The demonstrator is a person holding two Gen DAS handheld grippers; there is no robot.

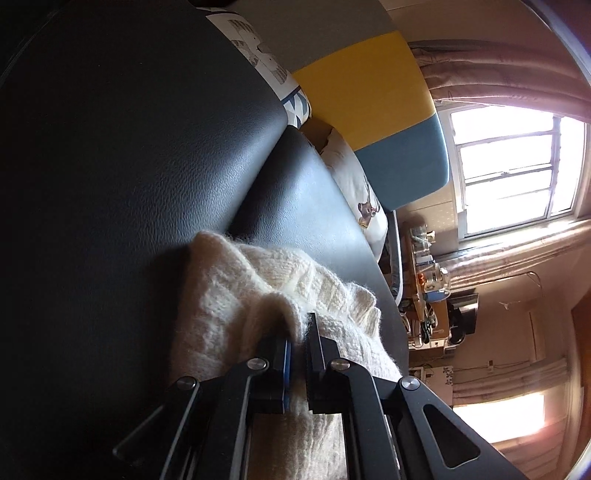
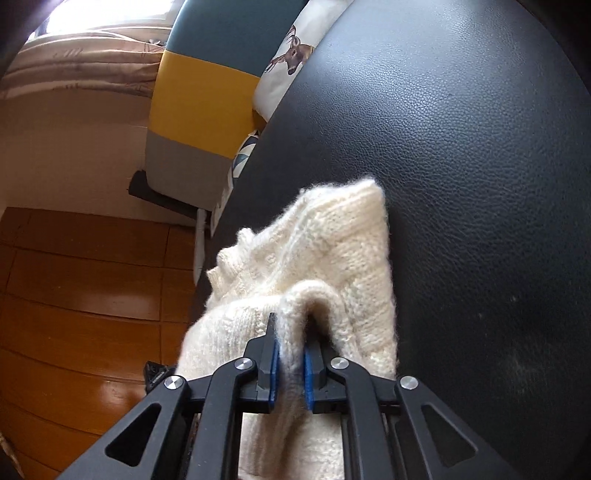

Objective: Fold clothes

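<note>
Black leather seat surface (image 1: 140, 155) fills left of left wrist frame. Grey, yellow, teal panel (image 1: 373, 99) at upper centre. Printed cushions (image 1: 360, 184) beside it. Bright window (image 1: 517, 170) at right, pinkish curtains (image 1: 498, 70) above. Cluttered shelf (image 1: 428, 288) at centre right. Glossy wooden floor (image 2: 85, 295) at lower left of right wrist frame.

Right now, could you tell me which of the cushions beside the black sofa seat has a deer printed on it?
The white cushion against the teal band of the headboard; its brown antlered deer sets it apart from the geometric-patterned cushion lower down by the grey band.
</note>
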